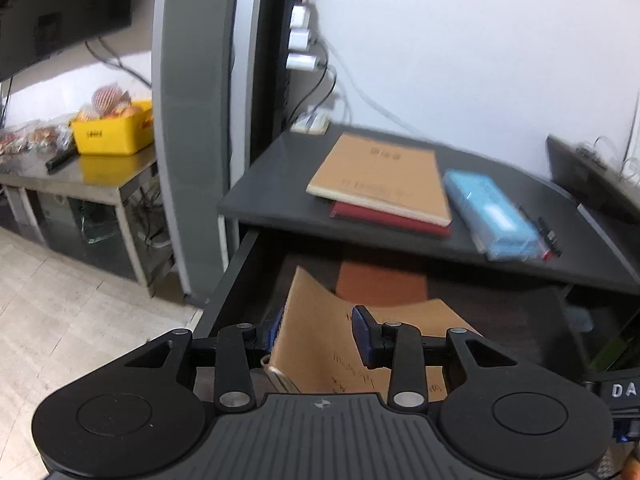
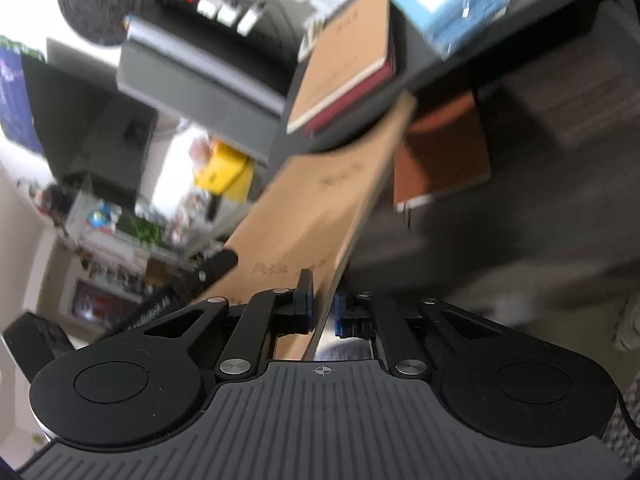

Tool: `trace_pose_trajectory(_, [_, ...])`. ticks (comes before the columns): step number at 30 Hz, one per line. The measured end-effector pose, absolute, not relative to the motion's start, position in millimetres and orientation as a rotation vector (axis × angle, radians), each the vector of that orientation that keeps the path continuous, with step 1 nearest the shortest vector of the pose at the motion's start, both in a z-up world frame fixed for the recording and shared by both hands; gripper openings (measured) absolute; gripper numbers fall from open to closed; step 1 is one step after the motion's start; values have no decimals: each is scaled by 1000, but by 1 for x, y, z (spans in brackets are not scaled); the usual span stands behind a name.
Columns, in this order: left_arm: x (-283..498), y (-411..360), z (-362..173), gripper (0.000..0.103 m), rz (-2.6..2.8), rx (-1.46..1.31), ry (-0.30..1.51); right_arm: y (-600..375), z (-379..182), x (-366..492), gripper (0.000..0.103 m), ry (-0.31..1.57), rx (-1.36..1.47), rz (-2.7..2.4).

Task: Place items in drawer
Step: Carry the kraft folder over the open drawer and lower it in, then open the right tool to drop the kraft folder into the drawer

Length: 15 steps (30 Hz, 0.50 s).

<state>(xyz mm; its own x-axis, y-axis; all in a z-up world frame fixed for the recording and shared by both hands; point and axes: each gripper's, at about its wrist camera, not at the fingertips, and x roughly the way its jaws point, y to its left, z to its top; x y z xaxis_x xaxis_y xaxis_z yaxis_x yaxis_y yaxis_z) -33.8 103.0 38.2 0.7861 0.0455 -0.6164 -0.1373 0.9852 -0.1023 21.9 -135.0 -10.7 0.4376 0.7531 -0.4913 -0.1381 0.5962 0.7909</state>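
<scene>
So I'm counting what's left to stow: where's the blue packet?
On the desk top, right of the stacked notebooks and left of the pens.

Our left gripper [image 1: 318, 334] and right gripper [image 2: 322, 306] share black linkages, silver pivot screws, blue pads, ribbed grey bases behind them.

Yellow bin [image 1: 114, 132] of fruit on a steel table [image 1: 60, 176] — dark monitor [image 1: 60, 8], white wall [image 1: 480, 60], pale tiled floor [image 1: 60, 304]
</scene>
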Motion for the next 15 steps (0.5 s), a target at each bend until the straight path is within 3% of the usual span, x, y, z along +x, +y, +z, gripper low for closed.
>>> trace_pose_trajectory(15, [89,80,-12,34,78,-159,777,-131,-40,92,12,993,588,411])
